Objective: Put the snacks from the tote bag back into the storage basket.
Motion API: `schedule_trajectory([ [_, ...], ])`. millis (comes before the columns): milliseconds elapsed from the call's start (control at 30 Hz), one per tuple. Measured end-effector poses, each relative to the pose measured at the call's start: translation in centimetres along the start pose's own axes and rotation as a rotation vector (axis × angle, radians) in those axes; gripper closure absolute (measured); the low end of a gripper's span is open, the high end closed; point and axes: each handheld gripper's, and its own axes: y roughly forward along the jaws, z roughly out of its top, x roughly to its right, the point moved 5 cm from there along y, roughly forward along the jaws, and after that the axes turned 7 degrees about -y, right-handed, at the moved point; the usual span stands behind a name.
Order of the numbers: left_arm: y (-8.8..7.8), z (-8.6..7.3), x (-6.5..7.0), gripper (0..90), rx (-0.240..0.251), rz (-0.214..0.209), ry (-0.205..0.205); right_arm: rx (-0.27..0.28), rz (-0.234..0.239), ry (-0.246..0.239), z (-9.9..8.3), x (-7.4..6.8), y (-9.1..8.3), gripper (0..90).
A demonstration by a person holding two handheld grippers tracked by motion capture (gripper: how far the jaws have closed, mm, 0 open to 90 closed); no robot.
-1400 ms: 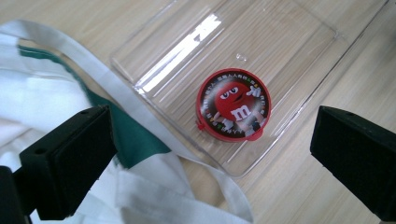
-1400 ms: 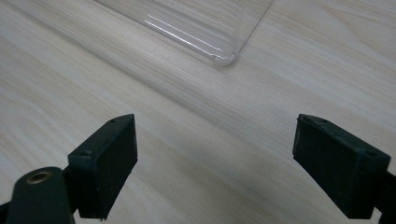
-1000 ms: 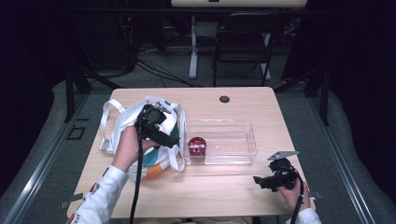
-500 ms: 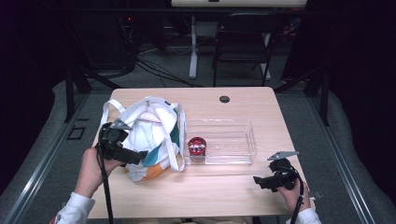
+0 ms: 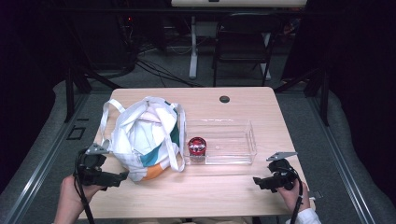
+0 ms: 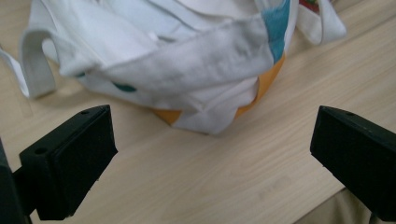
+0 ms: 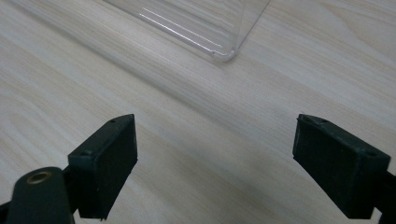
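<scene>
1. A white cloth bag (image 5: 142,137) with teal and orange patches sits slumped on the left half of the wooden table (image 5: 243,196); its mouth gapes upward and pale folded fabric shows inside, though what else it holds I cannot tell; its straps trail over the tabletop.
2. Just right of the bag lies a clear plastic tray (image 5: 233,140); a small red round container (image 5: 196,146) stands in its left end, and the rest of the tray is bare.
3. The left gripper (image 5: 122,176) hovers low at the table's near left corner, jaws spread wide and holding nothing; its tips point at the bag's near bottom edge, close to the cloth but apart from it.
4. The right gripper (image 5: 255,180) rests near the table's near right corner, jaws likewise wide and gripping nothing; the tray's near corner lies just ahead of it, untouched.
</scene>
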Motion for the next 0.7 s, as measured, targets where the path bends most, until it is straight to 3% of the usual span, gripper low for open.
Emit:
schedule_trajectory([
  [267, 1.0, -3.0, -0.7, 0.1, -0.036, -0.008, -0.057, -0.012, -0.005, 0.000, -0.1, 0.0, 0.1, 13.6],
  [367, 1.6, -3.9, -0.6, 0.1, -0.067, -0.018, -0.053, -0.016, -0.008, -0.003, -0.1, 0.1, 0.1, 13.6],
  [567, 2.2, -5.0, -0.4, 0.3, -0.077, -0.035, -0.070, -0.023, -0.002, -0.009, -0.1, 0.1, 0.1, 13.6],
  [633, 2.4, -5.1, -0.3, 1.0, -0.083, -0.016, -0.061, -0.019, 0.002, -0.008, -0.1, 0.0, 0.2, 13.6],
  [700, 2.7, -5.2, -0.2, 10.2, -0.102, 0.013, -0.038, -0.018, -0.006, -0.008, 0.0, -0.1, 0.3, 13.6],
])
